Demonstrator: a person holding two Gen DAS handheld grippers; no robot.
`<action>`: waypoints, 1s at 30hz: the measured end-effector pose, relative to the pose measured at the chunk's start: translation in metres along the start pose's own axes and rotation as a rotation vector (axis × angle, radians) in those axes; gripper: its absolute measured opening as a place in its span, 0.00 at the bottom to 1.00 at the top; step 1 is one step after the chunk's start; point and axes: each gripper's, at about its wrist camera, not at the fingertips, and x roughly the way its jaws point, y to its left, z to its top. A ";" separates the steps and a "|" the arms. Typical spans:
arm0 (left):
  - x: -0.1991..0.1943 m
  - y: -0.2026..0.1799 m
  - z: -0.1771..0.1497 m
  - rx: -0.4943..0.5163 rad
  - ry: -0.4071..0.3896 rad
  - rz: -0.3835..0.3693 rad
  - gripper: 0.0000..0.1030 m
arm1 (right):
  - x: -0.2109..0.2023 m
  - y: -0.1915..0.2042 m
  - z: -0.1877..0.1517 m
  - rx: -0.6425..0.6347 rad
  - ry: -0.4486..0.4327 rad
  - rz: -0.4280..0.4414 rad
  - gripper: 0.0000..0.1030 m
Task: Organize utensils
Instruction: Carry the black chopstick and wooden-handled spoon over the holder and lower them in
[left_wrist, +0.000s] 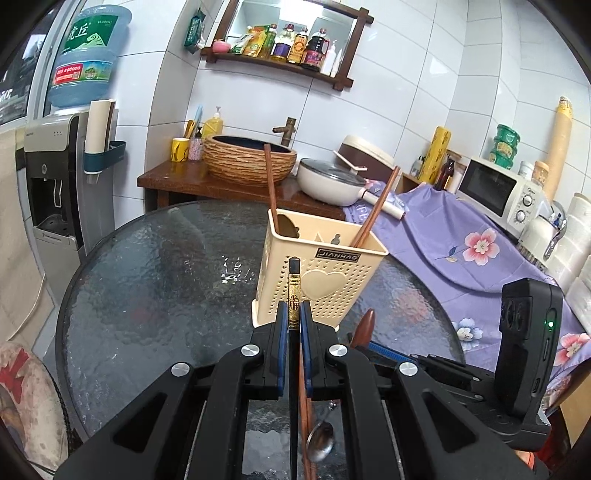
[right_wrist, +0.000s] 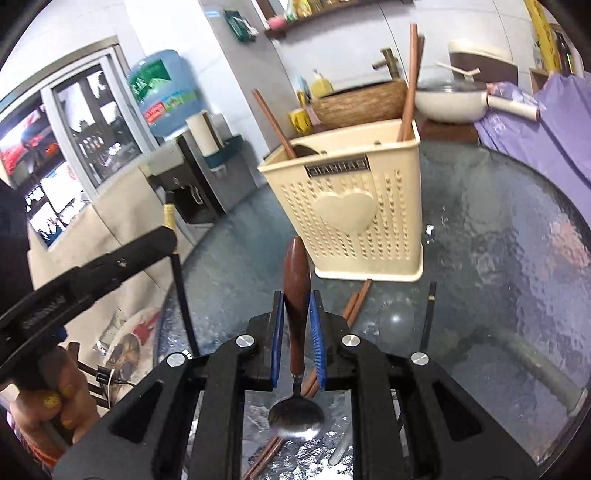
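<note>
Two grippers, each with a utensil pinched between blue-padded fingers, face a cream perforated utensil holder (left_wrist: 320, 273) standing upright on a round glass table (left_wrist: 147, 288). In the left wrist view, the left gripper (left_wrist: 294, 314) clamps a black chopstick (left_wrist: 294, 295) with a gold-patterned band, its top end rising in front of the holder's heart-embossed wall; two brown wooden chopsticks (left_wrist: 271, 184) lean out of the holder, one at each end. Below the gripper, the bowl of a metal spoon (left_wrist: 320, 441) shows. In the right wrist view, the right gripper (right_wrist: 297, 310) grips that spoon (right_wrist: 297, 291) by its brown wooden handle, handle end toward the holder (right_wrist: 351, 206), steel bowl hanging back beneath the gripper body. On the glass lie a pair of brown chopsticks (right_wrist: 356, 301) near the holder's base and a second black chopstick (right_wrist: 428, 317) — well apart to the right. At left, the left gripper (right_wrist: 168, 236) holds its black chopstick (right_wrist: 181, 280) roughly upright.
</note>
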 end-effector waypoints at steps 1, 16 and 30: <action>-0.003 -0.001 0.000 0.002 -0.006 -0.001 0.07 | -0.004 0.001 0.001 -0.008 -0.008 0.004 0.14; -0.025 -0.006 0.016 0.026 -0.068 -0.017 0.07 | -0.041 0.018 0.019 -0.079 -0.111 0.007 0.14; -0.036 -0.022 0.098 0.060 -0.155 -0.054 0.07 | -0.073 0.033 0.085 -0.172 -0.188 -0.045 0.14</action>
